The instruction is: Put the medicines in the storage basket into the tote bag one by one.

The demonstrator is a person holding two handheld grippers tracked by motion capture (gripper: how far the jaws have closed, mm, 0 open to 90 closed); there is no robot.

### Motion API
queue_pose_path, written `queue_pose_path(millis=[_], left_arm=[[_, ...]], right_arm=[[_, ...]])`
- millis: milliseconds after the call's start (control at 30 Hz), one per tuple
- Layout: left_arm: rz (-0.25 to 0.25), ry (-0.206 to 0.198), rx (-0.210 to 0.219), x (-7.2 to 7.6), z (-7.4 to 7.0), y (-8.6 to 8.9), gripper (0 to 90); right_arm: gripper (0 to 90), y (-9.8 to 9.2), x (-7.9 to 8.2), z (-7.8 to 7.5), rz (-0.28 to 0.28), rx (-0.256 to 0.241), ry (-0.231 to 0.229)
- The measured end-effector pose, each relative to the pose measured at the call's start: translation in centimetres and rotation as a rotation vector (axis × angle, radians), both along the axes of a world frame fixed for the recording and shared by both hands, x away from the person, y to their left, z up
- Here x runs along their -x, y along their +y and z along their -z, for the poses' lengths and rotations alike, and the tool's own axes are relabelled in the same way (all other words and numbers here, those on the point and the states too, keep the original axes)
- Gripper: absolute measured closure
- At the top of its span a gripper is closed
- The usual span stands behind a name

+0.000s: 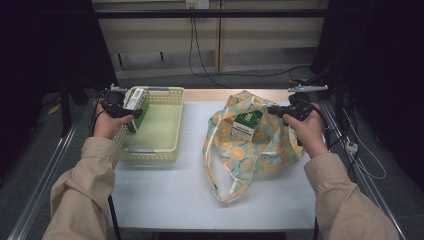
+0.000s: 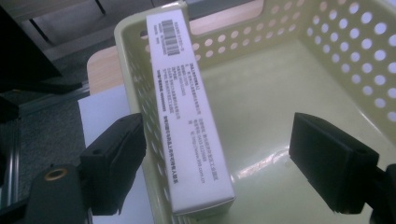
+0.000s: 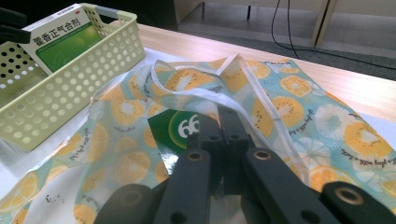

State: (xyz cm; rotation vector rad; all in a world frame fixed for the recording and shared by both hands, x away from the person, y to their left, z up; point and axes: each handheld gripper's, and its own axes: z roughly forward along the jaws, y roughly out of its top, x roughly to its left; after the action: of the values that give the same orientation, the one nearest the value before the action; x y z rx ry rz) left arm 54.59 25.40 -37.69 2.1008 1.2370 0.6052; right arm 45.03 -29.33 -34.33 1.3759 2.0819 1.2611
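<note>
**Boxes moving from the fruit-print bag to the basket**

The left gripper (image 1: pixel 121 107) hovered at the basket's (image 1: pixel 172 131) nine o'clock wall with its jaws released, wide apart. Between them, not touched on either side, a green-and-white box (image 2: pixel 187 112) leaned on end against that wall, inside the basket. To finish well, the hand needed only to back straight away without brushing the box, which looked ready to tip flat.

At three o'clock on the table the right gripper (image 1: pixel 280 111) had its jaws clenched on the top edge of a second green box (image 1: pixel 246 125) that stood in the mouth of the bag (image 1: pixel 260 150). My judgement was that a straight upward lift would serve best, so the loose rim and the handle loop did not snag.

The basket was pale yellow plastic, rigid and glossy, its walls punched with round holes. Both boxes were smooth printed card with sharp corners. The bag was thin, limp cloth with orange slices on teal, white-trimmed
</note>
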Motion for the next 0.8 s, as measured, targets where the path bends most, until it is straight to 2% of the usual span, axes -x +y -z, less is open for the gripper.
queue_pose_path(millis=[67,167,267,400,433,567,700,800], left_arm=[[-0.002,0.008,0.007,0.0,0.1,0.0,22.7],[0.003,0.02,-0.01,-0.1,0.3,-0.2,30.5],[-0.004,0.038,-0.008,-0.1,0.5,-0.1,46.7],[-0.002,0.047,-0.014,0.0,0.7,-0.2,59.2],[0.005,0.052,-0.003,0.1,0.6,-0.2,62.0],[0.047,0.075,0.032,0.4,0.5,-1.0,62.5],[0.118,0.094,0.046,0.9,0.2,-2.1,62.6],[0.138,0.1,0.055,1.1,0.5,-2.9,62.4]], right_arm=[[90.0,0.1,0.0,0.0,-0.007,0.0,0.001],[90.0,0.2,0.0,0.0,-0.011,0.0,-0.001],[90.0,0.2,0.0,0.0,-0.013,0.001,-0.001],[90.0,0.1,0.1,0.0,-0.009,0.001,-0.002],[90.0,0.1,0.1,0.0,-0.01,0.0,-0.001],[90.0,0.0,0.2,0.0,-0.011,-0.003,-0.003],[90.0,0.0,0.2,0.1,-0.008,-0.005,-0.003],[90.0,0.0,0.2,0.3,-0.006,-0.002,0.003]])
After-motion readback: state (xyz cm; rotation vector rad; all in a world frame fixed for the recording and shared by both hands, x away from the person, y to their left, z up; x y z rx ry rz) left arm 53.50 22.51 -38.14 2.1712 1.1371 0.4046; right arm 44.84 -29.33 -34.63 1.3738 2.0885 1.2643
